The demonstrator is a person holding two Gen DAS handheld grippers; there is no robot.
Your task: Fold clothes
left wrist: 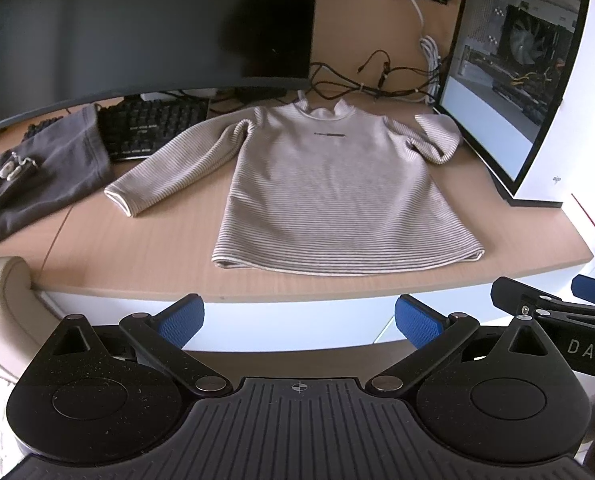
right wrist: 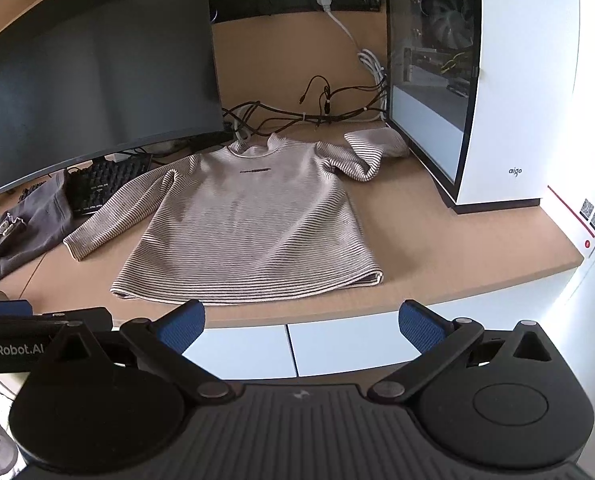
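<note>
Left of the computer case [right wrist: 497,92], past a bundled grey garment [left wrist: 37,184], a striped sweater [left wrist: 329,184] lies flat on the desk [left wrist: 129,256], soft and limp I judge, best pinched at hem or cuff, both my left gripper [left wrist: 299,322] and right gripper [right wrist: 301,322] spread wide, holding nothing.

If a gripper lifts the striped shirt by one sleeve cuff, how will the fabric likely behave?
The striped shirt lies flat and follows the desk, so it is probably floppy and would drape. Its right sleeve is already bent back on itself, so it likely creases easily. The ribbed knit probably grips the pads rather than slipping.
</note>
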